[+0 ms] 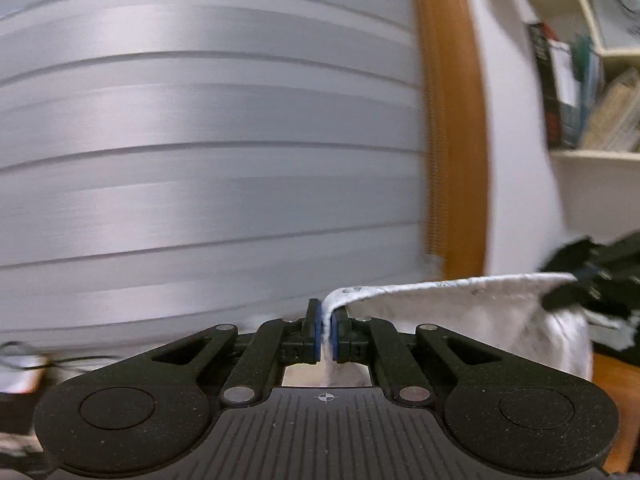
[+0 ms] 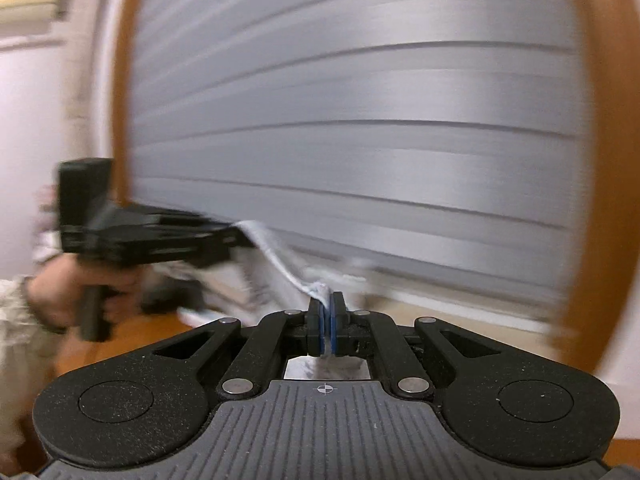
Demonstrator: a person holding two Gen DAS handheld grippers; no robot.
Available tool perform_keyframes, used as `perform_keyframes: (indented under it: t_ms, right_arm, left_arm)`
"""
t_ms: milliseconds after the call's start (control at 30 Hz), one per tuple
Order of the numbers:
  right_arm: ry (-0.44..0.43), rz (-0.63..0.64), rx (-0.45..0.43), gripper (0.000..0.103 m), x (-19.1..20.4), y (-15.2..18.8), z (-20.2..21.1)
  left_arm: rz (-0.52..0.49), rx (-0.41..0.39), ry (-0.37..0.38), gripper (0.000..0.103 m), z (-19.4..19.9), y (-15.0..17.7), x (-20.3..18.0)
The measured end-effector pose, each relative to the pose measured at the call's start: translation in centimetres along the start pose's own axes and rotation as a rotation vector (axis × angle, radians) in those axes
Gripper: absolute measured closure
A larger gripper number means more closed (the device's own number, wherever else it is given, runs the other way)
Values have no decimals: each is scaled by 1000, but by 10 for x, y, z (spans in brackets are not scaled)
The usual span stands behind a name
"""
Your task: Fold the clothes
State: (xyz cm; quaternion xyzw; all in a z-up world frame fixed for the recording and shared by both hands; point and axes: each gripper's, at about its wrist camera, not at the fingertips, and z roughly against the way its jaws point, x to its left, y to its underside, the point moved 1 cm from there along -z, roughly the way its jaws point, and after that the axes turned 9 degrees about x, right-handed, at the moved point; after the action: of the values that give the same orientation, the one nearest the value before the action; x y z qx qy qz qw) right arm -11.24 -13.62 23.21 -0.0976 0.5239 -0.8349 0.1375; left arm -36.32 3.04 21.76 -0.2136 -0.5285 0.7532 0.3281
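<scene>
A white garment (image 1: 472, 312) hangs stretched between both grippers, lifted off the surface. My left gripper (image 1: 327, 316) is shut on one corner of its edge, the cloth pinched between the blue pads. In the left wrist view the right gripper (image 1: 576, 288) shows blurred at the right, holding the far end. My right gripper (image 2: 328, 312) is shut on the other corner of the white garment (image 2: 276, 264). In the right wrist view the left gripper (image 2: 236, 236) appears at the left, held by a hand (image 2: 60, 296), with the cloth running from it.
A grey slatted shutter (image 1: 200, 140) in an orange wooden frame (image 1: 452, 120) fills the background. A white shelf with books (image 1: 580, 92) stands at the right. A wooden surface (image 2: 160, 336) lies below. An air conditioner (image 2: 32, 0) hangs at the upper left.
</scene>
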Motion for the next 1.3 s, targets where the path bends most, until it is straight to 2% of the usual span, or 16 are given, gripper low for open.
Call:
perform_keyframes:
  t_ms: [133,200,300,433,567,633,700,767,833,933,1000,1067,1100,1167,1233,1300]
  right_arm:
    - [-101,49,46,88,37,-3,-44]
    - [-92,58,79,86,34,9,-57]
    - [-37,38,133,84,10,31,-73]
    - [107,-16,200,81,-47,64,-96]
    - [216,-114,242,74,-98,97,-115]
    - [240,-148,266,62,-112,110,-127]
    - [246,-168,286,59,-124,120,-141]
    - [240,-175,293,57,-125,124,-155]
    - [235,-166,294,44,-120,123,-169]
    - [247,-125,332,37,-112,120,-187]
    - [278,-123,366,41,-111,122,-197]
    - [299,-141,376,78,-113,123,-199]
    - [302,-161,352,89,-115,122,-191]
    - [327,-186,275,90,-119,121,-169]
    - [350,-246,152,91,-122,117,-136]
    - [332,-320,43,90,-127,114,-102]
  left_arm:
    - [79,75,-43,98,-7,40,49]
    - [118,108,-42,98,-16,66,67]
    - [157,153,-50,98,-34,107,81]
    - [208,170,-34,98,-48,144,97]
    - [217,170,-1,98,-61,158,102]
    - [220,157,26,98,-67,162,104]
    - [230,149,56,98,-73,167,106]
    - [265,125,90,98,-76,173,110]
    - [303,108,118,98,-79,178,115]
    - [295,98,114,98,-76,176,119]
    - [315,86,119,98,-75,176,124]
    - [331,76,89,98,-73,176,129]
    - [340,69,74,98,-71,176,133]
    - [371,57,37,98,-68,178,142]
    - [403,54,18,98,-66,181,150]
    - [421,52,17,98,-65,184,154]
